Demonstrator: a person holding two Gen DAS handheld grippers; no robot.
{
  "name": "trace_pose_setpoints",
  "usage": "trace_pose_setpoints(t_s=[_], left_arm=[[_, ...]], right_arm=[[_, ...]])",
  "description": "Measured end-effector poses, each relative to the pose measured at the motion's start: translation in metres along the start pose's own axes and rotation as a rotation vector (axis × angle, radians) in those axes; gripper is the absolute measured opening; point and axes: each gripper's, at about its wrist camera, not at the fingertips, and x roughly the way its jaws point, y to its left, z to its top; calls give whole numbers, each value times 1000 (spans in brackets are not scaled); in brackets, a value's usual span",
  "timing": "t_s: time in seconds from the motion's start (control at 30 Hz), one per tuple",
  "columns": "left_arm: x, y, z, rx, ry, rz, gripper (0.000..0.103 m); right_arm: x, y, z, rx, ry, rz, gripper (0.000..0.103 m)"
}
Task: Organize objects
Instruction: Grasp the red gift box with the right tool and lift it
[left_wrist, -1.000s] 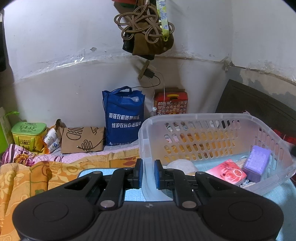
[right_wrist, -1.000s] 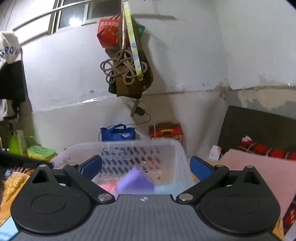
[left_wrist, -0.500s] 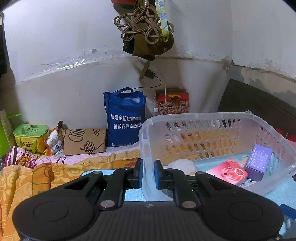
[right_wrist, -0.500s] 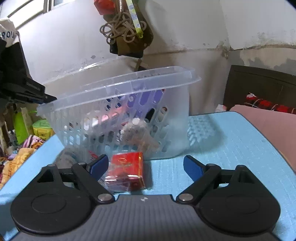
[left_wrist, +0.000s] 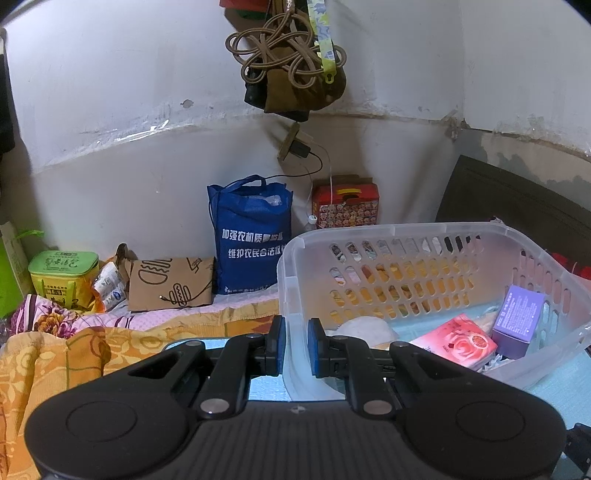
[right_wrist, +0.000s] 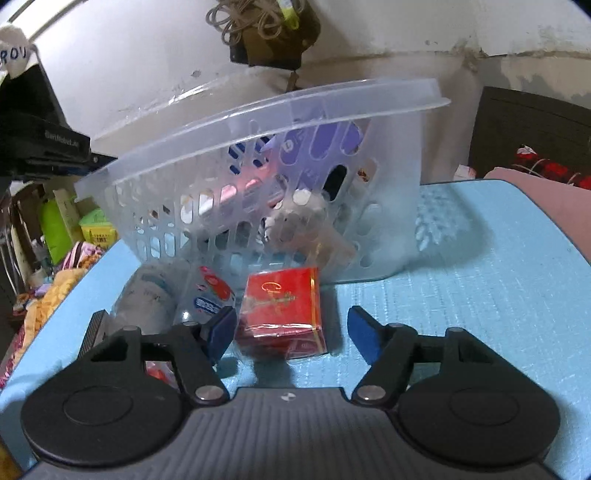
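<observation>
A clear plastic basket (left_wrist: 406, 227) stands tilted on the blue mat (right_wrist: 480, 295). My left gripper (left_wrist: 295, 345) is shut on its near wall. Inside lie a purple box (left_wrist: 519, 317), a pink packet (left_wrist: 458, 341) and a white bundle (left_wrist: 365, 328). In the right wrist view the basket (right_wrist: 258, 110) rises just behind a red box (right_wrist: 282, 306) wrapped in clear film. My right gripper (right_wrist: 291, 332) is low over the mat with its jaws closing around that red box. The left pad is at the box's side and the right pad is still apart from it.
A clear printed packet (right_wrist: 207, 291) lies left of the red box. Against the far wall stand a blue bag (left_wrist: 251, 236), a red tin (left_wrist: 345, 205), a paper bag (left_wrist: 170, 282) and a green tin (left_wrist: 62, 271). An orange blanket (left_wrist: 55, 362) lies left, a pink cloth (right_wrist: 546, 195) right.
My right gripper came down from above the basket to the mat in front of it, and its jaws narrowed around the red box. The purple box settled in the basket. The left gripper kept still.
</observation>
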Motion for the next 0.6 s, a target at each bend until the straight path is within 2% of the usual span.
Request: trace_pose_setpoints(t_s=[0.17, 0.2, 0.23, 0.27, 0.47, 0.6], left_arm=[[0, 0, 0, 1, 1, 2, 16], [0, 0, 0, -2, 2, 0, 16], [0, -1, 0, -3, 2, -2, 16], [0, -1, 0, -4, 3, -3, 16], [-1, 0, 0, -9, 3, -9, 16], [-1, 0, 0, -8, 0, -6, 16]], right_arm=[[3, 16, -2, -90, 20, -16, 69], [4, 18, 0, -100, 24, -24, 66], [4, 20, 0, -110, 24, -32, 55], [4, 20, -1, -117, 22, -38, 55], [-11, 10, -5, -57, -72, -15, 55], [-22, 14, -8, -71, -147, -35, 55]])
